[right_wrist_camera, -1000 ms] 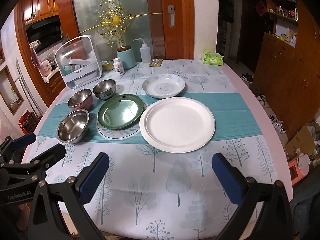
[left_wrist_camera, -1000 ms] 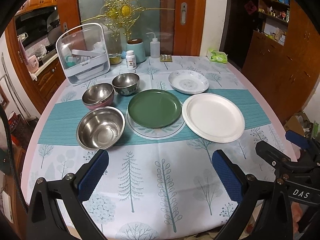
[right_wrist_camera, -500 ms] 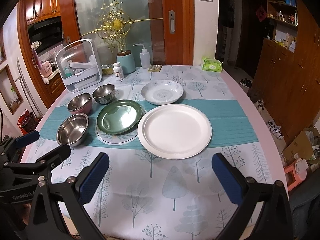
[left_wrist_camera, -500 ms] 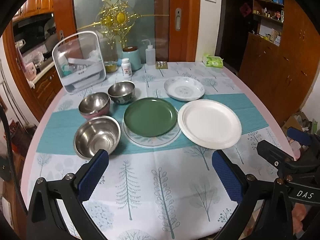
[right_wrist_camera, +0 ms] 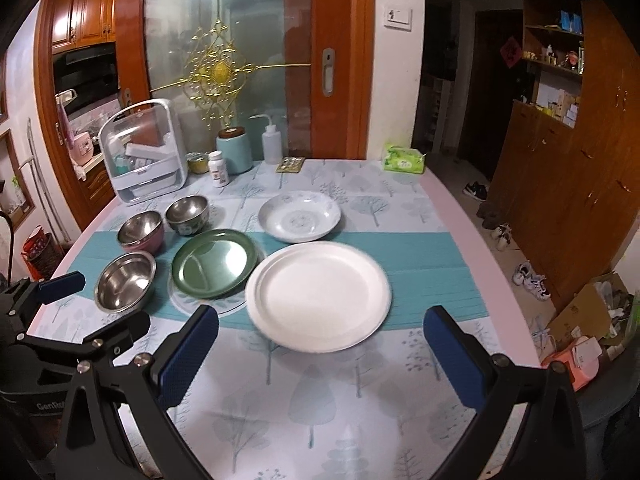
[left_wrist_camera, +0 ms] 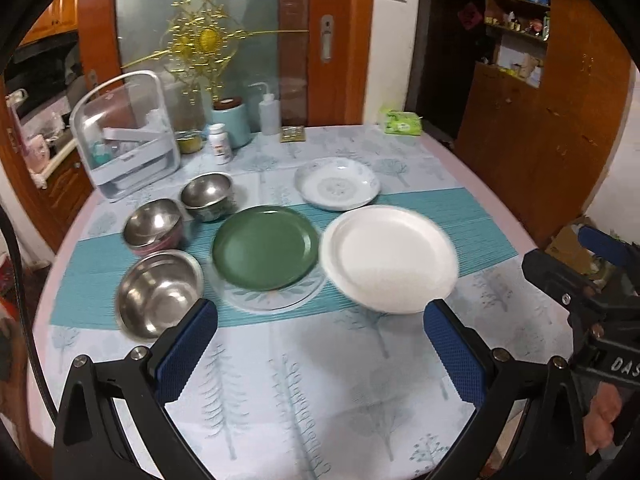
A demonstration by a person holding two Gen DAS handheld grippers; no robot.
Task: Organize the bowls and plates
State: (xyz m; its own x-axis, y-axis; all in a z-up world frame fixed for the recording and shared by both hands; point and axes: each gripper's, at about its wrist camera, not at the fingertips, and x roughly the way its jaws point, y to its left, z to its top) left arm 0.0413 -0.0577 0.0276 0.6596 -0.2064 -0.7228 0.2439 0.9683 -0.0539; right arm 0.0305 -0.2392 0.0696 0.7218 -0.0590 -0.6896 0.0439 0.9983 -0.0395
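Note:
A large white plate lies on the teal runner. Left of it a green plate sits on a patterned plate. A white patterned dish lies behind. Three steel bowls stand at the left: a large one, a pink-sided one and a small one. My left gripper and right gripper are both open and empty above the table's near part. The right gripper shows at the left wrist view's right edge.
At the table's back stand a clear storage box, a pill bottle, a teal jar, a squeeze bottle and a green tissue pack. Wooden cabinets stand to the right, with shoes and a cardboard box on the floor.
Both grippers have risen and tilted up slightly, so the dishes sit lower in each view. Nothing on the table has moved. Both stay open.

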